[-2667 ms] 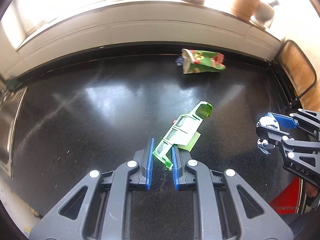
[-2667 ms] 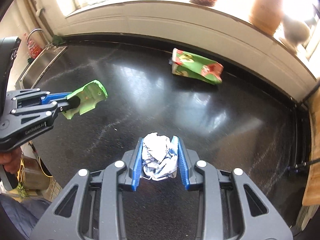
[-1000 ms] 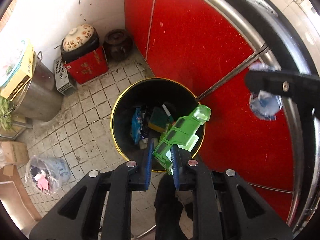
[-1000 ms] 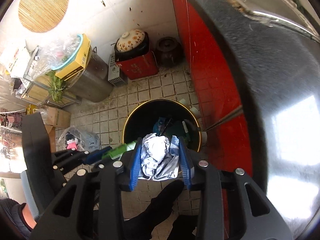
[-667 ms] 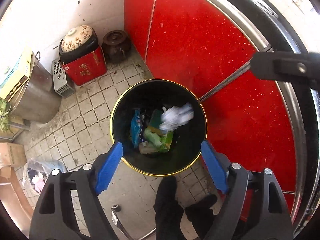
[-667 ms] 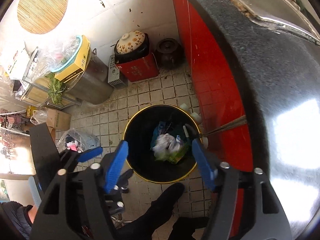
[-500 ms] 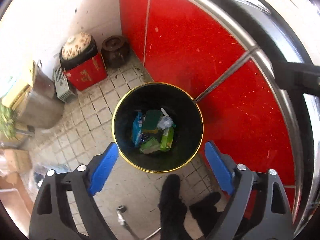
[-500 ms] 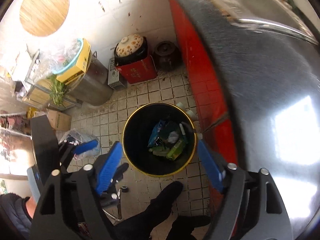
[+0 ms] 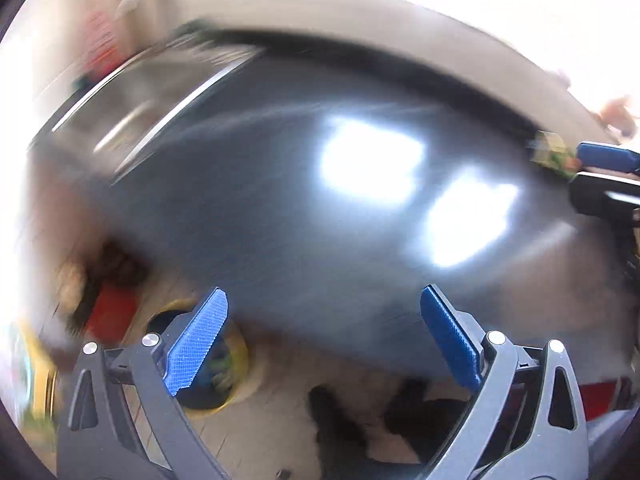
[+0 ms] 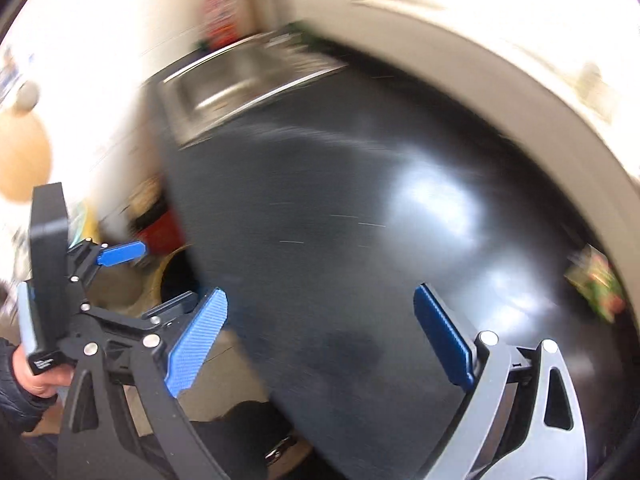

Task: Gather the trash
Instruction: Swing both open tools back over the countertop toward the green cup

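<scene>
Green and red, the one carton [image 10: 596,284] left on the counter lay far off by the right edge of the glossy black countertop [image 10: 340,240], close under the pale wall ledge; in the left wrist view the same carton [image 9: 552,154] showed as a blurred green patch just beside the blue tip of the right gripper [image 9: 604,158]. Its print was smeared beyond reading. The yellow-rimmed black bin [image 9: 240,344] stood on the tiled floor below the counter's front edge, with coloured scraps dimly visible inside, partly hidden behind the left gripper's blue pad.

The left gripper [image 9: 324,340] had just been opening, and its jaws stood spread wide with nothing between them, only counter and floor showing through the gap. The right gripper [image 10: 320,336] had likewise just been opening; its blue pads were far apart and empty. In the right wrist view the left gripper [image 10: 120,254] appeared at the left, held by a hand [image 10: 34,376] in a dark sleeve.

A steel sink [image 10: 240,76] sat at the counter's far end, blurred. Dark shoes [image 9: 336,412] showed on the floor.
</scene>
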The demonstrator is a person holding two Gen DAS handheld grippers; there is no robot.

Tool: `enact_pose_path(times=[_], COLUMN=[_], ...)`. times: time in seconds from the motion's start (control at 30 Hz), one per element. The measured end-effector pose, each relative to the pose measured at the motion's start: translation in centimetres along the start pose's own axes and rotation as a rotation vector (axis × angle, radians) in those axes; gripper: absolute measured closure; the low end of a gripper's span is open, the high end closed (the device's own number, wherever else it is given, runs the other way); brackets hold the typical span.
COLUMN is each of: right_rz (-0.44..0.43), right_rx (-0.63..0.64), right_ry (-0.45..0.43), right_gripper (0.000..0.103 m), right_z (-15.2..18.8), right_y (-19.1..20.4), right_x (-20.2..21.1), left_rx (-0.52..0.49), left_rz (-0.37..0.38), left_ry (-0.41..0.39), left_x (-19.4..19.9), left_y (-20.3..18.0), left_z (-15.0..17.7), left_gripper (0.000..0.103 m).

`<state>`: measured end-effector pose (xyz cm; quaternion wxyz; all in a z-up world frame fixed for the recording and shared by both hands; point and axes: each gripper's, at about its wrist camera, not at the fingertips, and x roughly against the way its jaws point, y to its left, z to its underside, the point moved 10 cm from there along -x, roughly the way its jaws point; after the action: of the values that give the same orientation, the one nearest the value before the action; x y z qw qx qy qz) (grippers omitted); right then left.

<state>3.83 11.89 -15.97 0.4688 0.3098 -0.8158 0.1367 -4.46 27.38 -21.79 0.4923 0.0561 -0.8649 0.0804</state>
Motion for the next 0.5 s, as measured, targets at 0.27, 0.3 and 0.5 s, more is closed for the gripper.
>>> enact_pose_path(times=[0.27,0.3,0.5], right_rz=[0.193,0.207,0.229], right_rx=[-0.272,-0.292,-0.364], right_ry=[-0.127,-0.134,-0.134], right_gripper=[0.012,0.012,0.012], right_z=[5.8,6.8,10.4], right_y=[-18.1,-19.8,-25.8], right_x=[9.6,10.3,10.7], left_rx=[-0.266,-0.295,-0.372], left_rz=[0.279,0.301,0.304], left_ry=[0.005,0.008,0.028], left_x=[-0.6,-0.7,-2.2], left_y=[-21.7,-23.8,-29.8], left_z=[-6.0,-6.2,-7.0], left_gripper=[0.009,0.009,0.009])
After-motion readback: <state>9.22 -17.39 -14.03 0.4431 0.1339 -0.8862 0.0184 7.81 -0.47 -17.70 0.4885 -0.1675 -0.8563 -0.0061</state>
